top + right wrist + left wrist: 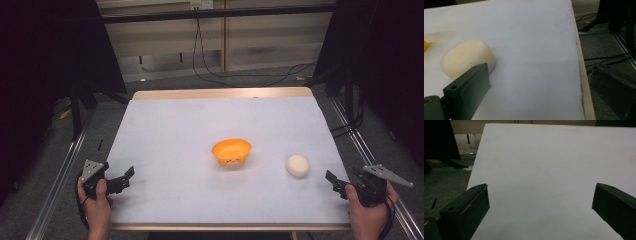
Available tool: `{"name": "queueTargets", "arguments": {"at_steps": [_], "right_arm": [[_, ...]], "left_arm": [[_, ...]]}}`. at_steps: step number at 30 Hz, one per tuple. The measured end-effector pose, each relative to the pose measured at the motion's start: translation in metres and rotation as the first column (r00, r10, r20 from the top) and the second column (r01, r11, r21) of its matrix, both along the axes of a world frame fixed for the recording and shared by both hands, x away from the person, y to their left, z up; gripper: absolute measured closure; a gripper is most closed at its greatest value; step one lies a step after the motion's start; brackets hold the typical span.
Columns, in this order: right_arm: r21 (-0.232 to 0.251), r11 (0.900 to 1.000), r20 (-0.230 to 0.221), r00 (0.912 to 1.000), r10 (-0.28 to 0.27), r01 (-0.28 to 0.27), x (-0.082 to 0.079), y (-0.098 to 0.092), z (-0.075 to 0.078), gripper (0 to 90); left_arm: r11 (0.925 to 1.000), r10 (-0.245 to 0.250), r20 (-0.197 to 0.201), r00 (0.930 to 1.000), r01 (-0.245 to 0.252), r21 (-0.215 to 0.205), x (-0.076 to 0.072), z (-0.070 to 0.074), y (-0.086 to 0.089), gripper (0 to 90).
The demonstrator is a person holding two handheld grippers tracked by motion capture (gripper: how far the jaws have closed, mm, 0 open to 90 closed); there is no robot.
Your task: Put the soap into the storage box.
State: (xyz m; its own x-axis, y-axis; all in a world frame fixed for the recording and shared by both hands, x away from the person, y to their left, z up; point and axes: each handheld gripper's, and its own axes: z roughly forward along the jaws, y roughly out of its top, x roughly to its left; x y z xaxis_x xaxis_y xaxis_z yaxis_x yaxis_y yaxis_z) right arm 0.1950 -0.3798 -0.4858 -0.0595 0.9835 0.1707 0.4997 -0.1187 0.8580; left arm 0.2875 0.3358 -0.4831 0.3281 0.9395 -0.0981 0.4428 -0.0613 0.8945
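Holding the right gripper (334,181) at the counter's (175,200) near right edge, you have its jaws spread wide with nothing between them. The left gripper (126,178) sits at the near left edge, jaws also wide apart and empty over bare white surface. Just beside your right gripper lies the cream puck (298,165), a pale, smooth, rounded disc resting flat on the counter; in the right gripper view it (467,58) sits just beyond the left jaw. Left of the puck, near the counter's middle, stands the orange bowl (231,152), upright; can't tell what's inside.
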Motion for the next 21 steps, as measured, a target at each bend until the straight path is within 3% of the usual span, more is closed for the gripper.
{"name": "queueTargets", "arguments": {"at_steps": [7, 11, 16, 17, 21], "right_arm": [[-0.013, 1.0, -0.043, 0.999, 0.012, -0.012, 0.005, 0.002, 0.002, 4.1], [-0.078, 0.994, -0.104, 0.9923, 0.067, -0.076, 0.011, 0.009, 0.006, 5.0], [-0.075, 0.988, -0.154, 0.9807, 0.12, -0.133, 0.019, 0.012, 0.017, 5.0], [-0.078, 0.982, -0.184, 0.9708, 0.154, -0.171, 0.024, 0.017, 0.023, 4.8], [-0.083, 0.977, -0.234, 0.957, 0.172, -0.196, 0.032, 0.023, 0.031, 6.2]], "left_arm": [[0.9999, -0.007, 0.0, 1.0, 0.007, 0.008, 0.0, 0.0, 0.001, 1.0], [1.0, -0.004, -0.002, 1.0, 0.004, 0.004, 0.0, 0.0, 0.0, 1.0], [1.0, -0.001, -0.002, 1.0, 0.001, 0.006, 0.0, 0.0, 0.0, 1.0], [1.0, -0.004, -0.001, 1.0, 0.004, 0.004, 0.0, 0.0, 0.0, 1.0], [1.0, -0.004, -0.002, 1.0, 0.004, 0.003, 0.0, 0.0, 0.0, 1.0]]}}
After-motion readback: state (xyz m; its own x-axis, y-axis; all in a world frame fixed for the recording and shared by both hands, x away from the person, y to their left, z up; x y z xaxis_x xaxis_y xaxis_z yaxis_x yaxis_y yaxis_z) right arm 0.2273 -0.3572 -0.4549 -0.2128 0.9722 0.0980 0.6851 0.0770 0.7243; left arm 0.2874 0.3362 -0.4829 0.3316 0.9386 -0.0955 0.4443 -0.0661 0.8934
